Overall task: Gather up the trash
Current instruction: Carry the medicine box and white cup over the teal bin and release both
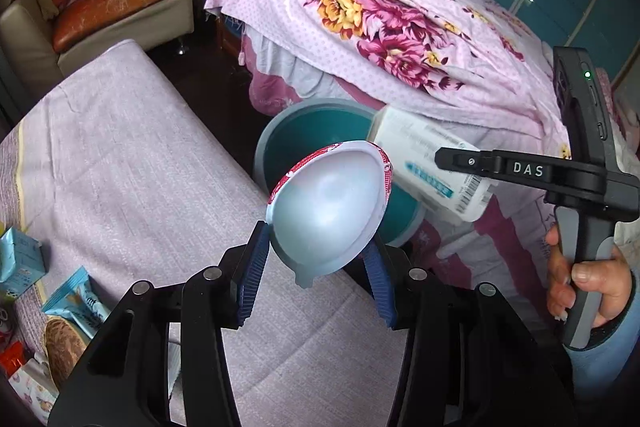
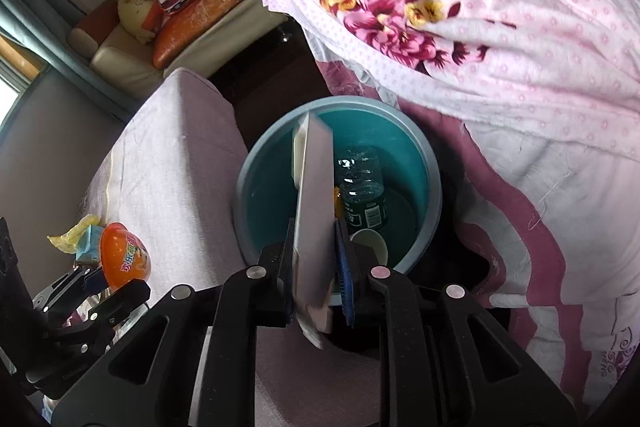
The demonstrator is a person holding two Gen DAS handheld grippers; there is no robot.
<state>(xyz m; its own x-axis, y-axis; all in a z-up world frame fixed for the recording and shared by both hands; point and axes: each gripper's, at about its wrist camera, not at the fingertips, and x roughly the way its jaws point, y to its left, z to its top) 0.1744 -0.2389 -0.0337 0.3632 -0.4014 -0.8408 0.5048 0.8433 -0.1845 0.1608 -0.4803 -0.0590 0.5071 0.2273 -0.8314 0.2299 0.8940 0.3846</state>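
My left gripper [image 1: 316, 263] is shut on an egg-shaped plastic shell [image 1: 326, 205], white inside, orange outside [image 2: 125, 255], held above the table edge near the teal bin [image 1: 316, 125]. My right gripper [image 2: 314, 259] is shut on a flat white carton box [image 2: 314, 203], also seen with a barcode in the left wrist view [image 1: 430, 165], held over the bin's opening [image 2: 264, 195]. Inside the bin lie a green-labelled plastic bottle [image 2: 362, 193] and a paper cup [image 2: 372, 243].
A low table with a lilac cloth [image 1: 120, 147] carries blue snack wrappers [image 1: 76, 301] and other litter [image 2: 76, 233] at its left end. A bed with a floral quilt [image 1: 400, 27] stands behind the bin. A sofa [image 1: 100, 3] is at the back left.
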